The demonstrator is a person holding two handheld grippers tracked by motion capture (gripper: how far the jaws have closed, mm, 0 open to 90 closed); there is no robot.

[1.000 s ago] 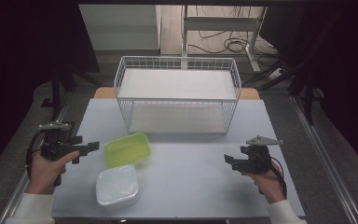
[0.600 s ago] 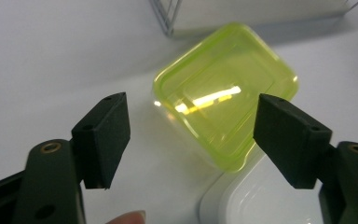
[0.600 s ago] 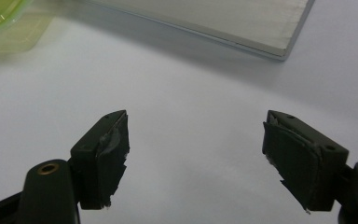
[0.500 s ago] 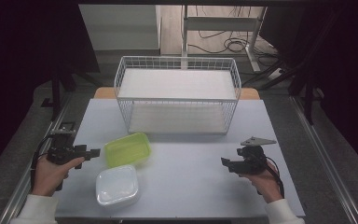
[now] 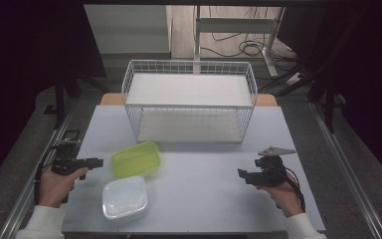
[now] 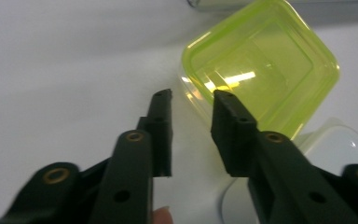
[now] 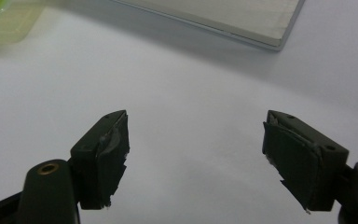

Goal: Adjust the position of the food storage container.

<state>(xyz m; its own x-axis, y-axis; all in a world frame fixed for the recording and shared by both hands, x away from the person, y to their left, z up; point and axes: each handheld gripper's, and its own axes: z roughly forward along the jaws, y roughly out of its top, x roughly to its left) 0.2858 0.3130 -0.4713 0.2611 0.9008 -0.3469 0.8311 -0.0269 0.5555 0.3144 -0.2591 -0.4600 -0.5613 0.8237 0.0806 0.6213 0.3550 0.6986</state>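
Observation:
A lime-green translucent container point(image 5: 136, 159) lies on the white table, left of centre. Just in front of it sits a clear container with a white lid point(image 5: 125, 197). My left gripper point(image 5: 93, 162) is held low at the table's left and points at the green container's left edge. In the left gripper view that gripper point(image 6: 192, 95) is open by a narrow gap, with its tips just short of the green container point(image 6: 261, 65) and nothing between them. My right gripper point(image 5: 241, 173) hovers at the right, and in its own view it point(image 7: 196, 121) is wide open over bare table.
A white wire basket point(image 5: 189, 99) stands at the back centre of the table point(image 5: 204, 199); its base edge point(image 7: 223, 14) appears at the top of the right gripper view. The clear container point(image 6: 335, 144) shows at the lower right of the left gripper view.
My left gripper has dropped lower and moved a little right, closer to the green container. The right gripper has shifted slightly left. Neither container has moved.

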